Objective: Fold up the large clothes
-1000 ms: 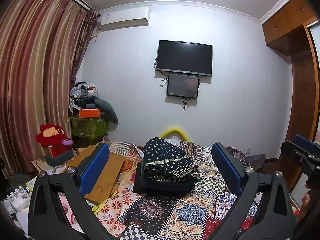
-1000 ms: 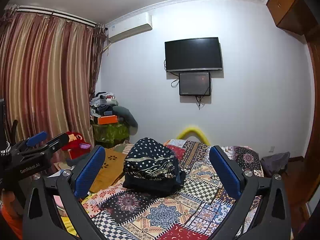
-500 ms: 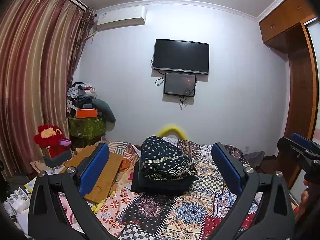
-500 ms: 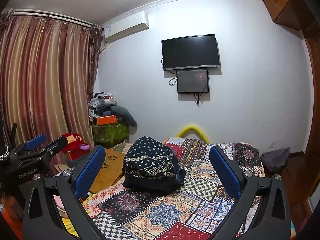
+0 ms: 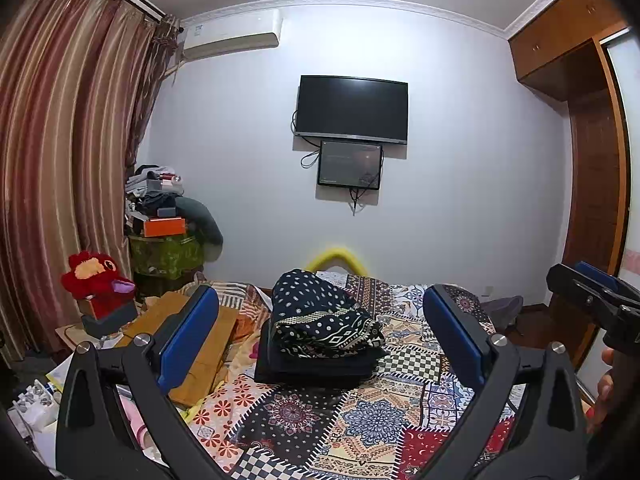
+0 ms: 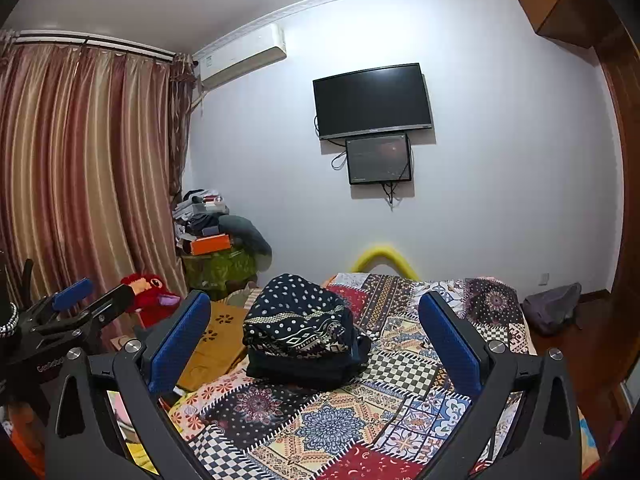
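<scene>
Both tools — left tool (image 5: 320, 336), right tool (image 6: 316, 338) — hover level, jaws spread, above the folded clothes (image 5: 320, 320).

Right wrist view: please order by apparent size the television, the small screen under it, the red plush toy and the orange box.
1. television
2. small screen
3. red plush toy, partly hidden by the left tongs, so uncertain
4. orange box

Distances differ, so true sizes may differ.

Folded clothes (image 5: 320, 320): we note soft matt cloth, printed.
Bedspread (image 5: 360, 420): matt patchwork cloth.
Left gripper (image 5: 320, 336): matt black plastic; pads (image 5: 188, 340) textured blue.
Curtain (image 6: 80, 168): cloth with a satin sheen.
Wardrobe (image 5: 592, 184): glossy wood.
Television (image 6: 372, 100): glossy dark screen.
</scene>
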A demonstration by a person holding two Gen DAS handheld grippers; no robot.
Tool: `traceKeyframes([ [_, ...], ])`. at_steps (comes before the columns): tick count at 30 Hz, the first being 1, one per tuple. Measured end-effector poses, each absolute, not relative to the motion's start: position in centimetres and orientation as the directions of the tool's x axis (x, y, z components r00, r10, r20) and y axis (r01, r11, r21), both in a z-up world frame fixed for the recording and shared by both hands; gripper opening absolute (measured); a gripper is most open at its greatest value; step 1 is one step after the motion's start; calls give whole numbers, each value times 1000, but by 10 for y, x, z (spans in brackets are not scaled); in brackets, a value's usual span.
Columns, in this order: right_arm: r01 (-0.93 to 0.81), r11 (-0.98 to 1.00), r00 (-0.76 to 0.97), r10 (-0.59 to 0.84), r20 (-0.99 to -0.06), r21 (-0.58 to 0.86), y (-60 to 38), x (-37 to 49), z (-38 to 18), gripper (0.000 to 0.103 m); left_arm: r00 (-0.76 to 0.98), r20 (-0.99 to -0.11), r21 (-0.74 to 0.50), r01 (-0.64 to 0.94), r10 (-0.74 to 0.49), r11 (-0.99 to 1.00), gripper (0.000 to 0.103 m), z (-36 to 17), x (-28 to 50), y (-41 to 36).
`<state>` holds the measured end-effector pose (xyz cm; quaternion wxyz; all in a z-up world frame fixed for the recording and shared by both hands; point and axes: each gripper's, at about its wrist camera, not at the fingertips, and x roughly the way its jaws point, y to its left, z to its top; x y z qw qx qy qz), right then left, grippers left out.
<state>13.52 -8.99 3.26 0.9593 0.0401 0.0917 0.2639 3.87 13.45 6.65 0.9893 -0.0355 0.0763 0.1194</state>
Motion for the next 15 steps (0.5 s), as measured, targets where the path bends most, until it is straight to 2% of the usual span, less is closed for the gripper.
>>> traceKeyframes([
  [10, -498, 857, 843, 514, -161, 128, -89, 136, 32, 103, 956, -167, -57, -252, 240, 966, 103, 64, 40, 135],
  [15, -500, 856, 839, 517, -169, 131, -86, 139, 32, 103, 954, -181, -102, -259, 238, 960, 103, 62, 39, 149],
])
